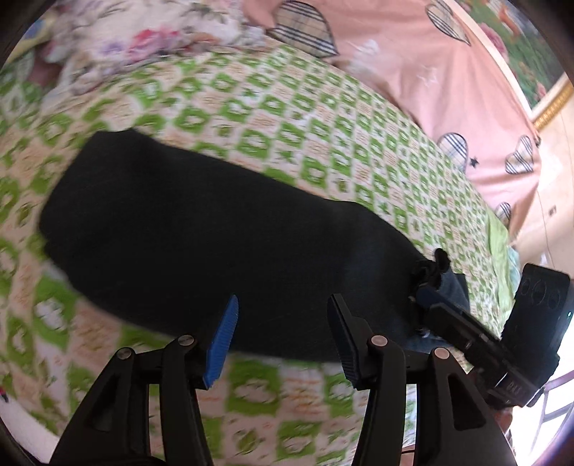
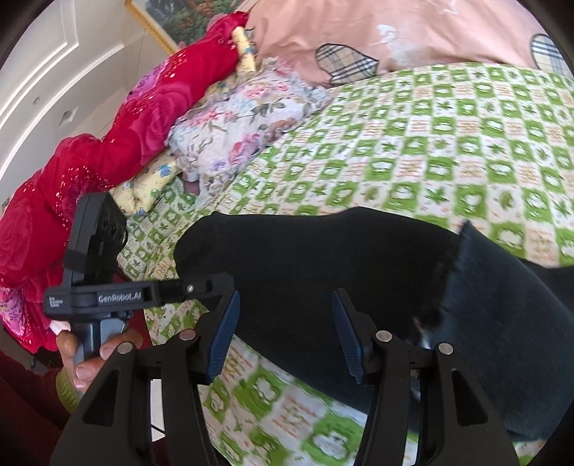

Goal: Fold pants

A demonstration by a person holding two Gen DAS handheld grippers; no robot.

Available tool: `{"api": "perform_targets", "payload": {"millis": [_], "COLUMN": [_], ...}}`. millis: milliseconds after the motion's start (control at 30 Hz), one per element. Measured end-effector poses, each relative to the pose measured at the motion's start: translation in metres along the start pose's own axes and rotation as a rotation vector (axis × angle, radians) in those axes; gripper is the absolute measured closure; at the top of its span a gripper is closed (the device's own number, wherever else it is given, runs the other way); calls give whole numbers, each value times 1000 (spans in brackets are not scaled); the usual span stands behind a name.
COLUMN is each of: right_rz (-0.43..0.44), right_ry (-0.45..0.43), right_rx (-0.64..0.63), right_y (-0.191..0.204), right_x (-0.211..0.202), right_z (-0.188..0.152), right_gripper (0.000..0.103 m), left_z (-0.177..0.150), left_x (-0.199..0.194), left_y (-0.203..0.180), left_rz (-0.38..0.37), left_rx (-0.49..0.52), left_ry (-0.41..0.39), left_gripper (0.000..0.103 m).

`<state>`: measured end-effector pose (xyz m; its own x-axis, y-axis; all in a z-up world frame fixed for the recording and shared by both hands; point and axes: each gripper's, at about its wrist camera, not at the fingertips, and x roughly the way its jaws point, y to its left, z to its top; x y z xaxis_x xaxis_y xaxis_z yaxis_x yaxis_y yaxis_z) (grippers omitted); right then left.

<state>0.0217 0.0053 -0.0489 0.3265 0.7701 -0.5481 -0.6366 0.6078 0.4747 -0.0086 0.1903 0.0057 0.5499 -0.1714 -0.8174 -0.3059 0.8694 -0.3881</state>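
The black pants (image 1: pixel 201 229) lie as one long dark band across the green-checked bedspread (image 1: pixel 323 118), near the edge of the bed closest to the person, already narrowed lengthwise, it seems. The cloth looks soft, limp and light, likely to sag and slide on itself, so it is best taken at an end, pinching all layers together rather than mid-span.

The left gripper (image 1: pixel 283 340) hovers over the near edge of the pants with its jaws wide apart and nothing between them. The right gripper (image 2: pixel 285 337) has its jaws wide too in its own view; in the left view it sits at the bunched end of the pants, though blur leaves contact uncertain.

No containers show; only a floral quilt (image 2: pixel 244 122), a red quilt (image 2: pixel 118 143) and a pink cover (image 2: pixel 412 32) are heaped toward the far edge of the bed.
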Motion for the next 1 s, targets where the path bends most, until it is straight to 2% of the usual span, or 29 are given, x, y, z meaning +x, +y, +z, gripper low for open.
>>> {"api": "perform_targets", "payload": {"millis": [300,500,733,833,1000], "right_rz": [41,67,95,106,132], "right_ry": [42,89,145,177,258], "right_rx": [-56,-120,-224,-255,-291], "right_y": [24,41,57,61,64], "right_x": [27,49,81,99,137], "right_z": [12,31,64,78,97], "right_gripper": [47,46,43,42,42], "left_z": [-10,-10,-8,-6,2], "left_x": [-31,-44,-28,-21,-16], "left_y": [60,90,116,124,131], "left_rz": [50,84,70,40,25], "left_rx": [-181,-267,-364,-398,-423], "left_ry": [-39,-69,-34,-20,-23], "left_gripper": [47,41,41,41,41]}}
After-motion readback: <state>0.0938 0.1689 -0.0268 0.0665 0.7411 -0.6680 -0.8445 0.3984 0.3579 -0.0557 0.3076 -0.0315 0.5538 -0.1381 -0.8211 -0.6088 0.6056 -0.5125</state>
